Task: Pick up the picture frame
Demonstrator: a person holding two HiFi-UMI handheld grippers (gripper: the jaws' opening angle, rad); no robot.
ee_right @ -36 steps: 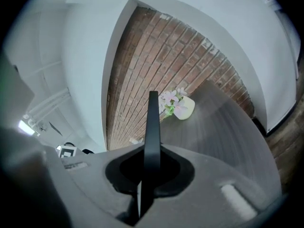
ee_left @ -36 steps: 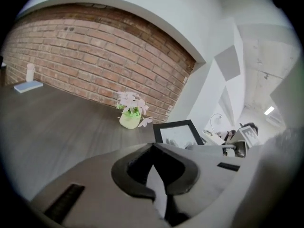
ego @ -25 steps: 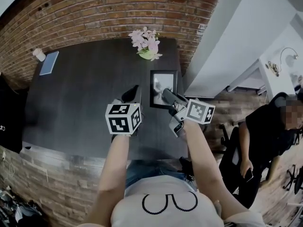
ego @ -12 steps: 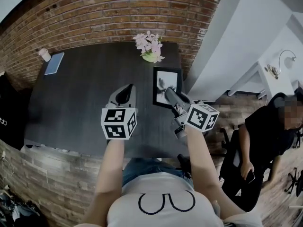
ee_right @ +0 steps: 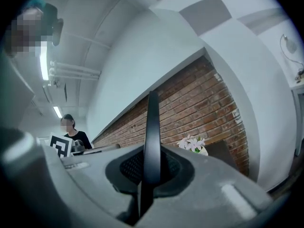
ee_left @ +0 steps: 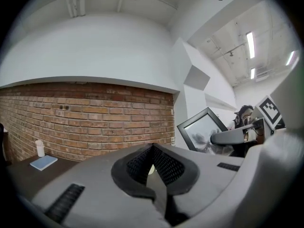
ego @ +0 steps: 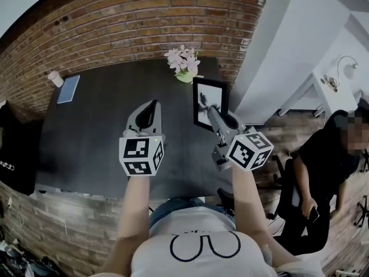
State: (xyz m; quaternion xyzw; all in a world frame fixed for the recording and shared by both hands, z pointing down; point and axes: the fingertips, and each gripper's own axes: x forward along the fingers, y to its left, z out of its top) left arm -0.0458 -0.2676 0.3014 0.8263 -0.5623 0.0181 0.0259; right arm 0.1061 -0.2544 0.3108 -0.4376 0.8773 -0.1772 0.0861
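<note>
The black picture frame (ego: 210,100) with a grey photo is held up above the right end of the dark table (ego: 98,131). My right gripper (ego: 211,114) is shut on its near edge. In the right gripper view the frame shows edge-on as a thin black bar (ee_right: 152,127) rising from between the pads of the right gripper (ee_right: 151,167). My left gripper (ego: 151,106) hovers to the left of the frame, apart from it, shut with nothing in it. In the left gripper view the left gripper (ee_left: 153,152) has its pads together, and the tilted frame (ee_left: 202,129) shows at the right.
Pink flowers in a green pot (ego: 183,62) stand at the table's far edge by the brick wall. A blue notebook (ego: 68,89) and a small white bottle (ego: 55,78) lie at the far left corner. A person in black (ego: 328,166) stands at the right.
Both grippers have risen and rolled a little. The frame has come up off the table in the right gripper and shifted slightly right. The left gripper stayed shut and empty.
</note>
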